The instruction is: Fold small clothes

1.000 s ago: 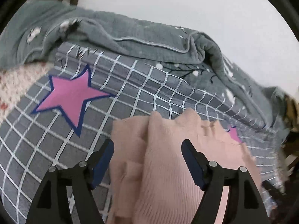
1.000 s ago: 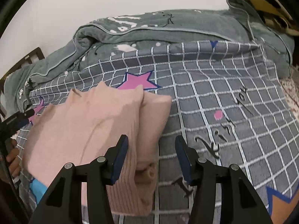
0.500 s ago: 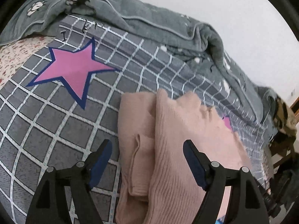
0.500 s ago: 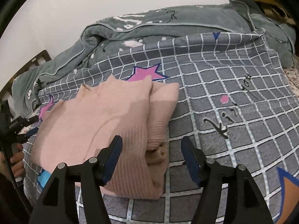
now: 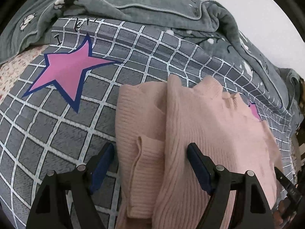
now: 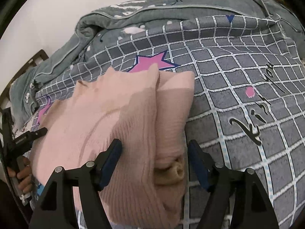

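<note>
A pink ribbed sweater (image 5: 209, 133) lies on the bed with both sleeves folded in. My left gripper (image 5: 150, 148) is open and hovers low over the sweater's left side, its fingers either side of the folded sleeve (image 5: 141, 118). No pad presses the knit. My right gripper (image 6: 155, 145) is over the sweater (image 6: 106, 114) at its right side. Its jaws are opening, with the right folded sleeve (image 6: 175, 103) and the cuff between them but not pinched. In the right wrist view, the left gripper (image 6: 28, 135) shows at the far left, held by a hand (image 6: 21, 173).
The sweater rests on a grey checked cover (image 5: 57, 133) with pink stars (image 5: 66, 72) and black script (image 6: 253, 114). A grey blanket (image 5: 152, 9) is bunched along the back against a white wall. A flowery sheet (image 5: 11, 72) shows at the left, a dark wooden frame (image 6: 24, 64) beyond.
Both grippers have come down closer to the sweater and tipped more steeply toward it. The right jaws have spread wider. The sweater has stayed where it lay.
</note>
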`<control>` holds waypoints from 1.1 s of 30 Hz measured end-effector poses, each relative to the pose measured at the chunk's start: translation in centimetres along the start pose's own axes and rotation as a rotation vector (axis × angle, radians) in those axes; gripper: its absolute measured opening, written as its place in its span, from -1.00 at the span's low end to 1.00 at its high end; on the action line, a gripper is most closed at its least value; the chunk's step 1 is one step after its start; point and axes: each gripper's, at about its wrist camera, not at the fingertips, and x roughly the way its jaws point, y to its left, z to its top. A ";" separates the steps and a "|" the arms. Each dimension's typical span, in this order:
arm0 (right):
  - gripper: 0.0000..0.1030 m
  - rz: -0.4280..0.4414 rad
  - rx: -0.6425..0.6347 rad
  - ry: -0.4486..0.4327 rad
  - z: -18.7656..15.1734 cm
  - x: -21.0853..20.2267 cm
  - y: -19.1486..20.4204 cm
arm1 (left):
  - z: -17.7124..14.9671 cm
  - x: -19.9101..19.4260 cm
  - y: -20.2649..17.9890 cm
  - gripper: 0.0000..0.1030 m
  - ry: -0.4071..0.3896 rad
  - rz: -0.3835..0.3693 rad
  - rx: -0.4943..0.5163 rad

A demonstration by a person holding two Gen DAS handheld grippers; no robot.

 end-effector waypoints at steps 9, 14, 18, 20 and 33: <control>0.42 -0.025 -0.039 0.032 1.4 2.5 0.7 | 0.9 0.7 -0.1 -0.02 0.012 -0.028 -0.021; -0.07 0.012 -0.037 0.033 1.8 2.6 0.7 | 0.9 0.1 0.2 -0.52 -0.004 -0.064 -0.056; -0.56 0.060 0.011 -0.002 2.0 1.7 -0.1 | 0.7 -0.8 0.2 -0.57 -0.028 -0.088 -0.079; -0.62 0.064 0.039 -0.026 2.1 1.0 -0.5 | 0.6 -1.8 0.1 -0.58 -0.043 -0.117 -0.088; -0.64 -0.021 -0.043 -0.076 -1.3 -8.5 -1.6 | -3.9 -6.4 -2.8 -0.58 -0.040 -0.234 -0.068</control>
